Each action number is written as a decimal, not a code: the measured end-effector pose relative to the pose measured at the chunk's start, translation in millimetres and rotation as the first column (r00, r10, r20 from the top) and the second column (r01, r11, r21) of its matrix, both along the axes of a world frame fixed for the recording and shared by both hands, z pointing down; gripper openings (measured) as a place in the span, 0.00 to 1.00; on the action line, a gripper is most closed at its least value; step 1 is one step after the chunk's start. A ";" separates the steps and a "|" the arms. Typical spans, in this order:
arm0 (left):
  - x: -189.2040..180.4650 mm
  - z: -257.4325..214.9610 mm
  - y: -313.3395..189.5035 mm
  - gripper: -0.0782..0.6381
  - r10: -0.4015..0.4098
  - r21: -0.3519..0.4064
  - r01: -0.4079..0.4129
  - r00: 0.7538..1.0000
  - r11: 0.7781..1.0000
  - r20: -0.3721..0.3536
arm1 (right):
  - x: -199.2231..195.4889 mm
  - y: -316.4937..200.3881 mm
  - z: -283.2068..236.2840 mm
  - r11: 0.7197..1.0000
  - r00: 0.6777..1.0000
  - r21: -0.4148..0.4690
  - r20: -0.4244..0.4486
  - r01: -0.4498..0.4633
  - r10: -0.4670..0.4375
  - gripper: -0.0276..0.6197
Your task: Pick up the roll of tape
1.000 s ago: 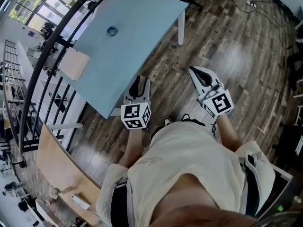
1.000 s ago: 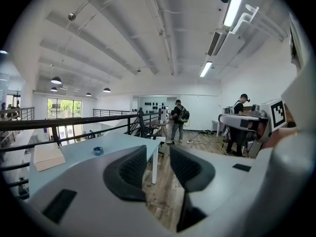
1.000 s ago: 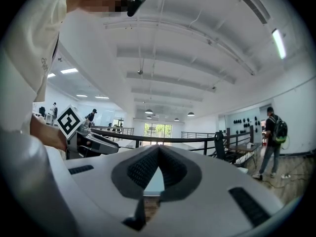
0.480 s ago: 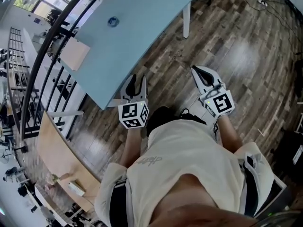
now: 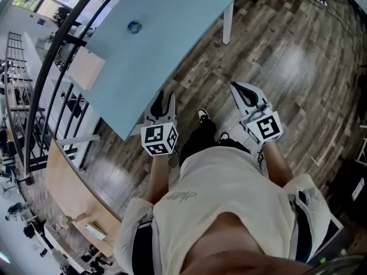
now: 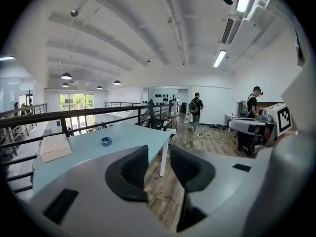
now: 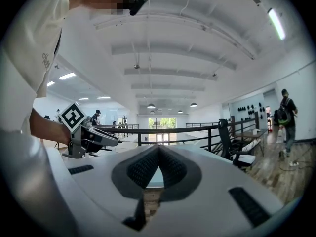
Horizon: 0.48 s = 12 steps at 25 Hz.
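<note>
The roll of tape (image 5: 134, 26) is small and blue and lies on the far part of a light blue table (image 5: 166, 44). In the left gripper view the roll of tape (image 6: 105, 141) shows well beyond the jaws. My left gripper (image 5: 163, 98) hangs over the table's near corner, open, with nothing between its fingers. To its right, my right gripper (image 5: 237, 88) is over the wooden floor, shut and empty. Its dark pads (image 7: 148, 168) meet at the tip in the right gripper view. Both grippers are far from the tape.
A cardboard box (image 6: 54, 147) sits at the table's left edge. A black railing (image 5: 57, 79) runs along the table's left side. A white table leg (image 5: 227, 26) stands on the plank floor. My shoe (image 5: 202, 115) is between the grippers. Two people (image 6: 196, 105) stand far off.
The left jaws have spread apart. Both grippers have dropped a little and drifted toward the table. My leg and shoe have stepped forward into view between them.
</note>
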<state>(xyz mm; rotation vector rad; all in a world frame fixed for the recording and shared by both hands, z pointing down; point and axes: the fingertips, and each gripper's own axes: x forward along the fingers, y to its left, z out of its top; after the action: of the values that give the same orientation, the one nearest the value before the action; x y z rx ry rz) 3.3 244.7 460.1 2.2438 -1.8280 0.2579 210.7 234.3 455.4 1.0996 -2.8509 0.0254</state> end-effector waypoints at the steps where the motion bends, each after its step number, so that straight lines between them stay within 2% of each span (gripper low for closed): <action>1: -3.0 3.1 -8.8 0.31 0.001 -0.005 -0.001 1.000 1.000 -0.007 | -2.5 -6.7 0.4 1.000 1.000 -0.002 -0.003 0.000 0.000 0.05; 7: -26.1 1.3 -75.2 0.31 0.036 0.007 -0.036 0.999 0.999 0.001 | -32.3 -62.4 -6.0 1.000 1.000 0.007 -0.024 0.006 -0.006 0.05; 12: -63.7 3.5 -120.8 0.31 0.022 0.001 -0.022 0.999 1.000 -0.039 | -72.9 -105.6 -18.3 0.999 0.999 0.027 -0.041 0.035 -0.034 0.05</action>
<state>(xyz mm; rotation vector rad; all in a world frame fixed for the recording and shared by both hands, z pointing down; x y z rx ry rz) -60.4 123.9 463.6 2.2537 -1.7853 0.2166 137.8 128.6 437.1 1.0439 -2.8418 -0.0389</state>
